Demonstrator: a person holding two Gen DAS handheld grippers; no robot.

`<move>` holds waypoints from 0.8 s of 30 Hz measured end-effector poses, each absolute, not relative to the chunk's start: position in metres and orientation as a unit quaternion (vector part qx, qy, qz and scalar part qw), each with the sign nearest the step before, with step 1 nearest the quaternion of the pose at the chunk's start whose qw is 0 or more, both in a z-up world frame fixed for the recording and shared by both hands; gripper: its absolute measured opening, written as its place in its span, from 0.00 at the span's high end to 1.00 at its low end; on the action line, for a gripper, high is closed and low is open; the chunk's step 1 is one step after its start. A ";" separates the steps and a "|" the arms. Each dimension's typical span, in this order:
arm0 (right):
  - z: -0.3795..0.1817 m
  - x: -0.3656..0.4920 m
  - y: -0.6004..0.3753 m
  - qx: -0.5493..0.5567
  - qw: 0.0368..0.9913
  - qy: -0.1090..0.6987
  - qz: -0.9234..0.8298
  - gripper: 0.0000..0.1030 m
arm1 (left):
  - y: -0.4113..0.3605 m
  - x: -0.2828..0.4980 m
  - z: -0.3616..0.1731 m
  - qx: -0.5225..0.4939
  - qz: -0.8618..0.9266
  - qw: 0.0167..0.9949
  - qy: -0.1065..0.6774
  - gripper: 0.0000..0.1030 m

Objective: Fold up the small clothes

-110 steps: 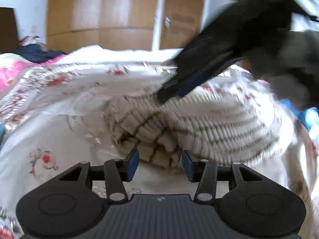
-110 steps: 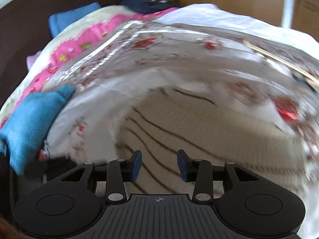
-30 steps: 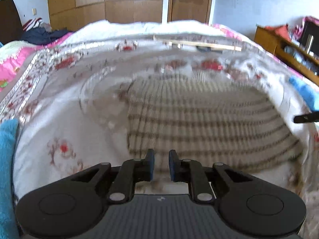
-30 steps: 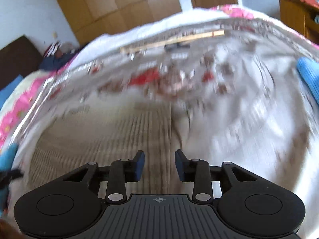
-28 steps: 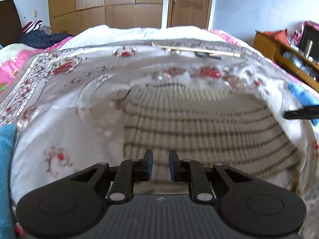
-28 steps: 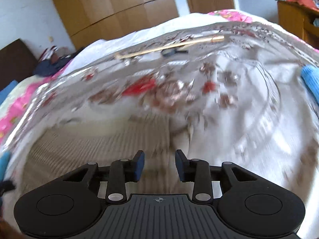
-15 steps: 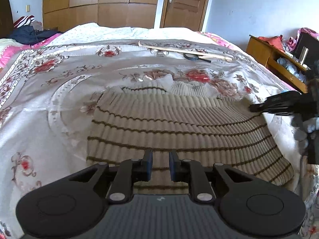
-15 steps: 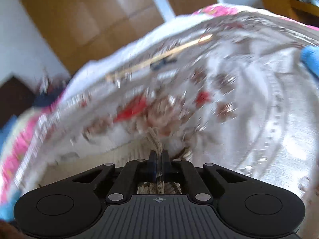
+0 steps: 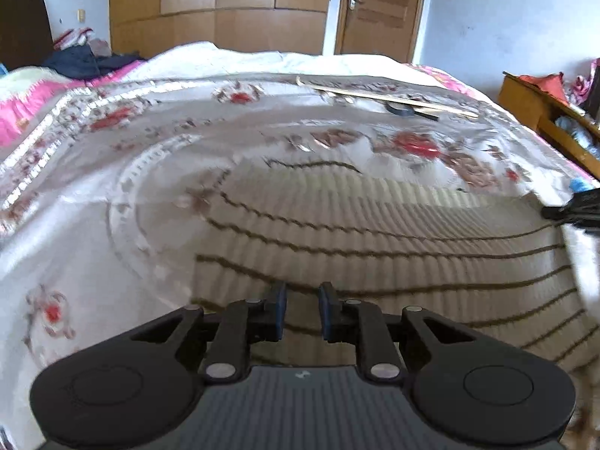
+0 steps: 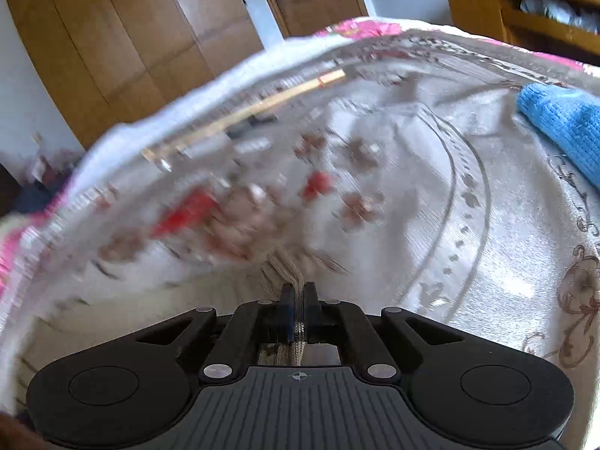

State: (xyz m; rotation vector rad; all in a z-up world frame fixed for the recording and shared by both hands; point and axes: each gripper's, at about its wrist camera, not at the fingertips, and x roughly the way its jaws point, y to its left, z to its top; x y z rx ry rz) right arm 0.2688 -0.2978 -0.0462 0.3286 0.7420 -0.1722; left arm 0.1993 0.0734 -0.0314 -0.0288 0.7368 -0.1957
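A beige ribbed sweater with thin dark stripes [image 9: 393, 232] lies spread flat on the floral bedspread [image 9: 112, 202]. My left gripper [image 9: 302, 313] hovers over the sweater's near hem, jaws a little apart with nothing between them. My right gripper [image 10: 298, 313] is shut on a fold of the sweater's edge [image 10: 281, 266]; knit shows between its pads. In the left wrist view the right gripper's tip [image 9: 573, 210] shows at the sweater's right edge.
A long wooden stick [image 9: 386, 95] and a dark small object [image 9: 403, 110] lie at the far side of the bed. A blue knit garment [image 10: 562, 123] lies to the right. Wardrobe, door and a wooden shelf [image 9: 543, 112] stand beyond the bed.
My right gripper closed on the sweater's edge half a second ago and still holds it. My left gripper's jaws have stayed slightly apart over the near hem; the view shifted a little.
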 end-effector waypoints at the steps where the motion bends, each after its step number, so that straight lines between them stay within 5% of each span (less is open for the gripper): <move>1: -0.051 0.269 -0.293 0.142 0.917 0.364 -0.086 0.97 | 0.075 0.203 -0.035 -0.014 -0.091 0.927 0.365 0.70; 7: -0.040 0.262 -0.283 0.110 0.920 0.365 -0.091 0.88 | 0.082 0.193 -0.044 -0.018 -0.083 0.924 0.373 0.68; 15: -0.014 0.246 -0.254 0.077 0.941 0.322 -0.073 0.88 | 0.096 0.165 -0.031 -0.064 -0.064 0.934 0.346 0.66; 24: -0.039 0.256 -0.247 0.052 0.926 0.367 -0.079 0.83 | 0.108 0.157 -0.054 -0.101 -0.052 0.929 0.352 0.62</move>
